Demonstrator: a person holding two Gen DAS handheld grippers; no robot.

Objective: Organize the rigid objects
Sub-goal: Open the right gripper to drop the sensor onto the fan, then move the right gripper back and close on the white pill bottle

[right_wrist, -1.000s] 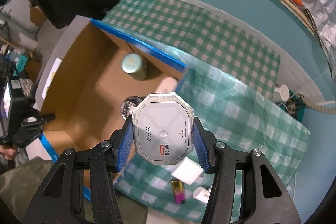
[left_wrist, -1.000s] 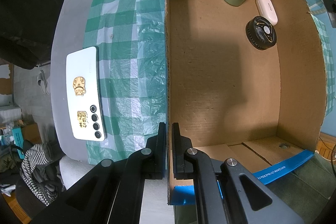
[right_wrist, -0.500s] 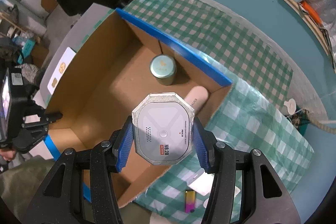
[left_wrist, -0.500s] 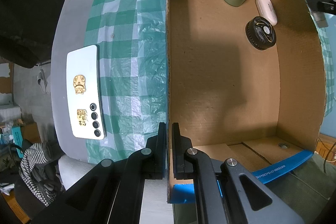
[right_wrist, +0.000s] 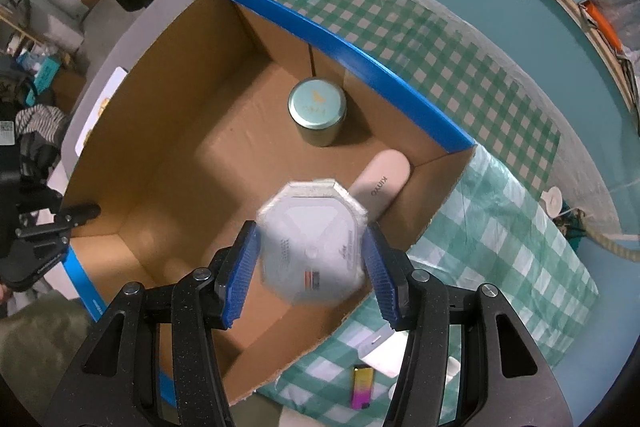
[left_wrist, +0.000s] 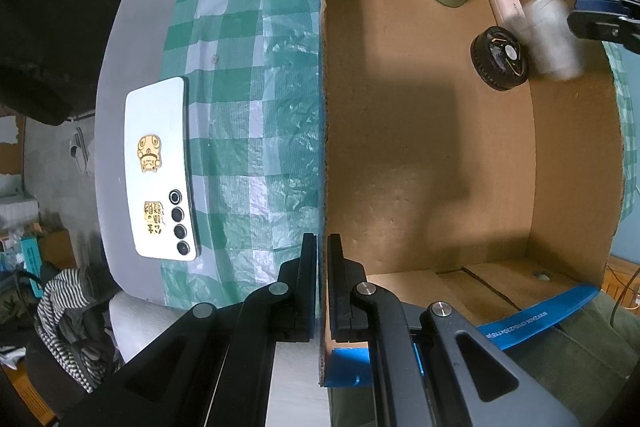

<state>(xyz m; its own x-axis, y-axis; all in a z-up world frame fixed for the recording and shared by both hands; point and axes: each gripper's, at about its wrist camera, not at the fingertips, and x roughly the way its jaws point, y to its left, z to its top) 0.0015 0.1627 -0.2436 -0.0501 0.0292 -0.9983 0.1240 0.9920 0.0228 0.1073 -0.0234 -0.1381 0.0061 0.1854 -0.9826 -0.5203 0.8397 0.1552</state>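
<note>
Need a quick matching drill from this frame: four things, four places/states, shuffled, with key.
Things:
1. green tin
2. octagonal white device
3. white phone
4. left claw

Places/states:
A. clamped on the cardboard box wall
B. flat on the table, outside the box
C. between the right claw fingers, above the box
D. upright on the box floor by the far wall

Pairs: 1-D, 2-C, 3-B, 4-A
</note>
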